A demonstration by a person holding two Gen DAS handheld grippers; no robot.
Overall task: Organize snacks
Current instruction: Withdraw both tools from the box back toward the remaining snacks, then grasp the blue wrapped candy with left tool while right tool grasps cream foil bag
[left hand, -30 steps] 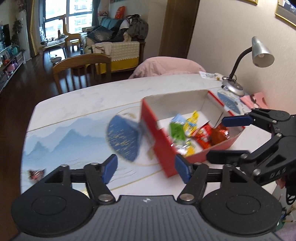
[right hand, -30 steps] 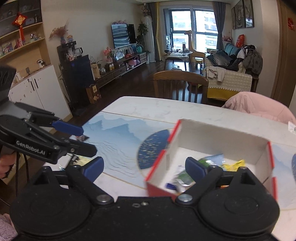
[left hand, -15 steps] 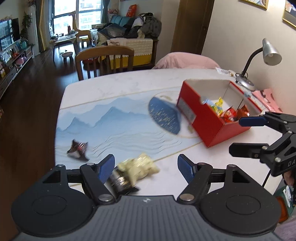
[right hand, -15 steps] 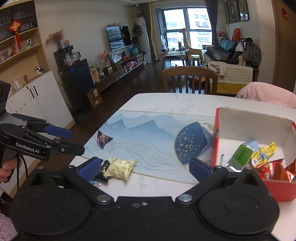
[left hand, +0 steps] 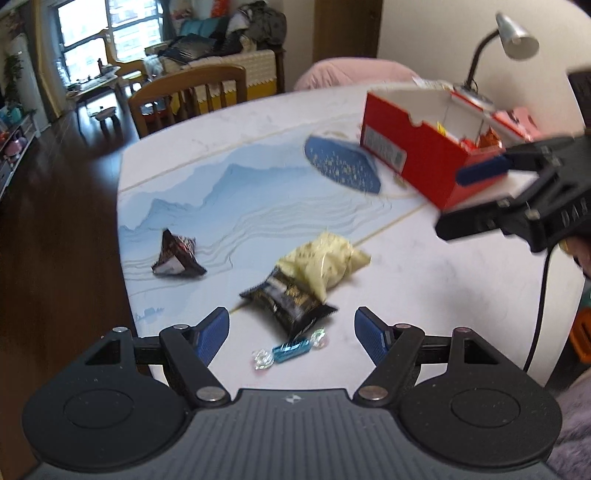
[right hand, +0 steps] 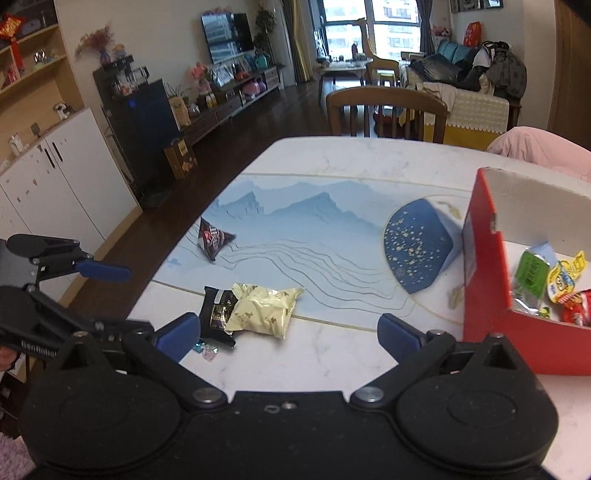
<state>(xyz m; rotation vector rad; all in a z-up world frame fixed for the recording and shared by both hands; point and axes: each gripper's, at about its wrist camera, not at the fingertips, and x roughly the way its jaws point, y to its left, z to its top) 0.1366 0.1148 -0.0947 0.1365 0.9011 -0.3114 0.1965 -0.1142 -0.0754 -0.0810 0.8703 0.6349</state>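
Observation:
Loose snacks lie on the white table: a pale yellow packet overlapping a black packet, a small blue wrapped candy and, further off, a dark triangular packet. A red box to the right holds several bright snacks. My left gripper hovers open just above the black packet and the candy. My right gripper stands wide open and empty, near the yellow packet and beside the box.
A desk lamp stands behind the box. A wooden chair is at the far side, with a pink cushion to its right. The table edge drops to dark floor close to the triangular packet.
Both views have swung away from the red box to the loose snacks on the left. Both grippers have come lower toward the table. The right jaws stand a little wider.

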